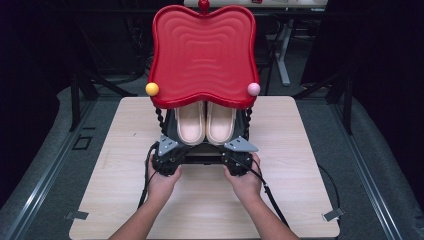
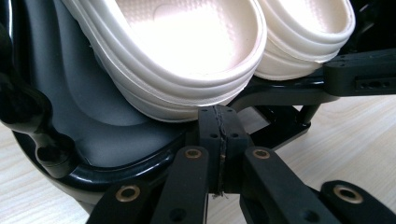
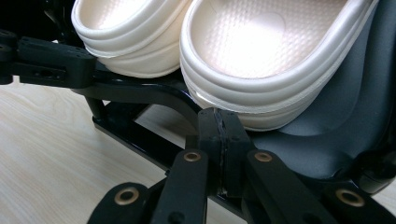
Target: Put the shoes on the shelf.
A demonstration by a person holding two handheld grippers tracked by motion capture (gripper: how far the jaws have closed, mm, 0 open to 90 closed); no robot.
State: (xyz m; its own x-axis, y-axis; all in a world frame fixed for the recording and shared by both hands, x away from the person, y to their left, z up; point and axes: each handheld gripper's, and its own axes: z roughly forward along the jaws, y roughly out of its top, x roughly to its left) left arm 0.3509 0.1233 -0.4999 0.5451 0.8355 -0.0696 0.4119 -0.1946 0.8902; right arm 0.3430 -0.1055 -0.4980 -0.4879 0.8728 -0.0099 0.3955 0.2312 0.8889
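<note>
Both claws are fully closed, pad against pad, with nothing between them. The left claw (image 2: 219, 154) sits just in front of the lower tray (image 2: 121, 140) of a small rack (image 1: 202, 150), under the heel of the left slipper (image 2: 187, 51). The right claw (image 3: 219, 154) sits the same way under the heel of the right slipper (image 3: 275, 51). In the high view both hands, the left hand (image 1: 162, 180) and the right hand (image 1: 245, 177), hold the claws against the front bottom edge of the rack, which stands in the middle of the counter (image 1: 300, 175).

I think the risk is in pushing or lifting the rack with closed claws. They hold nothing, so the rack could slip off the tips. If one hand moves more than the other, the rack can turn on the counter or tip backward, because the big red tray (image 1: 202, 55) on top makes it top-heavy. The slippers lie loose and leaning on the dark grey tray, so a sudden push may slide them out toward the person.

The rack has a black frame with twisted posts, a glossy red wavy top tray with a yellow ball (image 1: 152, 89) and a pink ball (image 1: 253, 89) at its front corners. The slippers are cream, thick-soled, with ribbed sides and a dotted inner sole.
</note>
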